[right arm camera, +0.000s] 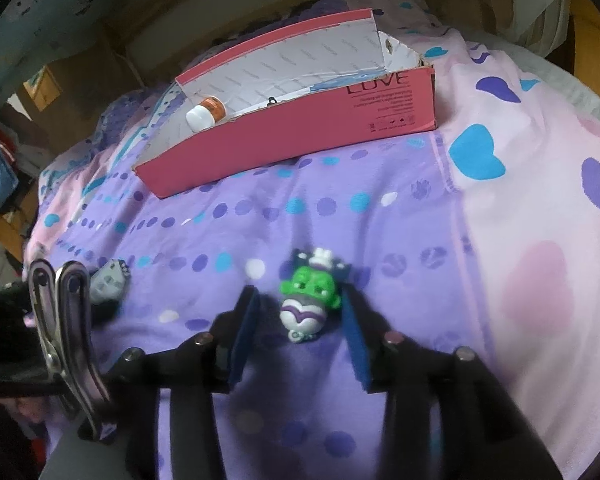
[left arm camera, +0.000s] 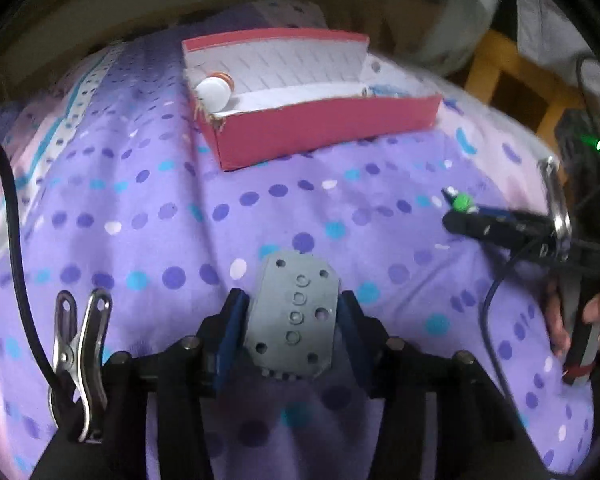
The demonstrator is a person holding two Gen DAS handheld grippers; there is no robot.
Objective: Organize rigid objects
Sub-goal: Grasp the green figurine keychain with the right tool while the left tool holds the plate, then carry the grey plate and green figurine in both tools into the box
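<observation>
The left gripper [left arm camera: 292,312] has its jaws closed on a gray block [left arm camera: 294,316], low over the purple dotted blanket [left arm camera: 160,220]. The right gripper [right arm camera: 300,312] has its jaws apart around a little green toy [right arm camera: 310,296] lying on the blanket. Farther back sits a red box [right arm camera: 300,136] holding a white-capped bottle [right arm camera: 205,114].

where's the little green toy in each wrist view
Left wrist view: the green toy sits far right, at the tips of the right gripper.
Right wrist view: the toy is at centre, between the right gripper's blue pads, against the right pad, clear of the left one.
Shared landmark: the pink box holding the white-capped bottle.
</observation>
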